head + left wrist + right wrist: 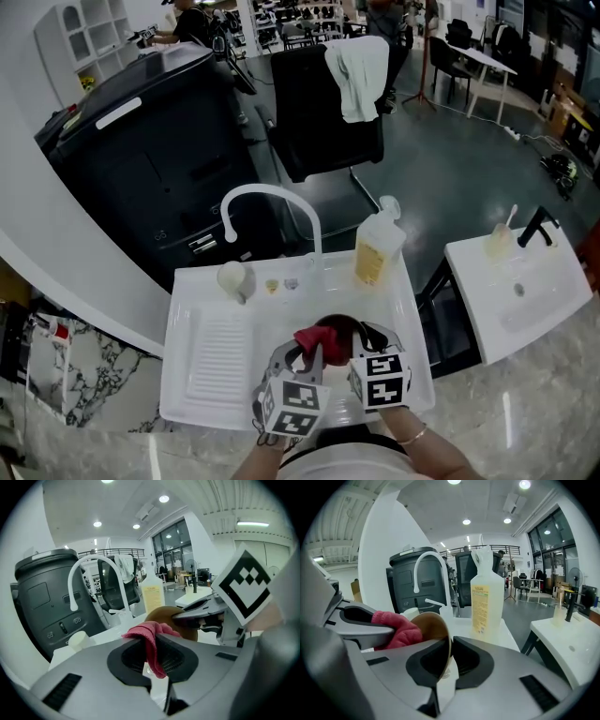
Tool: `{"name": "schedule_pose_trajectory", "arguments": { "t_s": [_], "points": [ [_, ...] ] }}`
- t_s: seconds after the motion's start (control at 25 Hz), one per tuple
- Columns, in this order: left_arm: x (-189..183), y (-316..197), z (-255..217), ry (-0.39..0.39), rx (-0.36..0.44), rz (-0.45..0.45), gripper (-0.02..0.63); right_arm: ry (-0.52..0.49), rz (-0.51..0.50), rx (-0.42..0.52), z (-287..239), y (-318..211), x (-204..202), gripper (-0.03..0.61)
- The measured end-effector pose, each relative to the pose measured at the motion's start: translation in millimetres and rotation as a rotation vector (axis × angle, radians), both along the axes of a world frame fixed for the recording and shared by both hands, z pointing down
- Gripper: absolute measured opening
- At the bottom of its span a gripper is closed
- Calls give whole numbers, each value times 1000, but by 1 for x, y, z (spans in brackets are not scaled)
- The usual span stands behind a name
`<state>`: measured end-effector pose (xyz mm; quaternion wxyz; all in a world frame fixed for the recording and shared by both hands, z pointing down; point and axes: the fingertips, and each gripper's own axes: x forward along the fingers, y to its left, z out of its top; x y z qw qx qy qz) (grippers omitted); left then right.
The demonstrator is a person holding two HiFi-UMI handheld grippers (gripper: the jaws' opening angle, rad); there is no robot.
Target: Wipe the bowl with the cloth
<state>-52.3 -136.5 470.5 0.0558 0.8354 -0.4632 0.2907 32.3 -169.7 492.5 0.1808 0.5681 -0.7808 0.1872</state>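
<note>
A red cloth (151,637) is pinched between the jaws of my left gripper (152,657), its bunched end pressed against a brown bowl (161,616). My right gripper (447,660) is shut on the bowl's rim (440,634) and holds the bowl on edge, its hollow turned toward the cloth (396,629). In the head view both grippers hang over the white sink (412,328), left gripper (302,361) beside right gripper (367,339), with the cloth (314,339) and the bowl (345,328) between them.
A yellow soap bottle (378,248) stands at the sink's back right, and the white faucet (270,199) arches over the back. A white cup (234,278) sits back left, above the ribbed drainboard (216,356). A black bin (141,150) and a second sink (520,291) flank the unit.
</note>
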Motion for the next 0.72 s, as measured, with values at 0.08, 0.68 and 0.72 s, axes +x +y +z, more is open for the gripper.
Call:
{"name": "schedule_pose_trajectory", "arguments": {
  "t_s": [0.08, 0.68, 0.72],
  "points": [
    [-10, 1, -4, 9, 6, -25, 48, -2, -3, -9, 3, 0, -1, 23],
    [35, 17, -5, 364, -147, 56, 46, -163, -14, -64, 3, 0, -14, 23],
    [40, 21, -1, 372, -170, 87, 46, -176, -8, -71, 4, 2, -12, 25]
  ]
}}
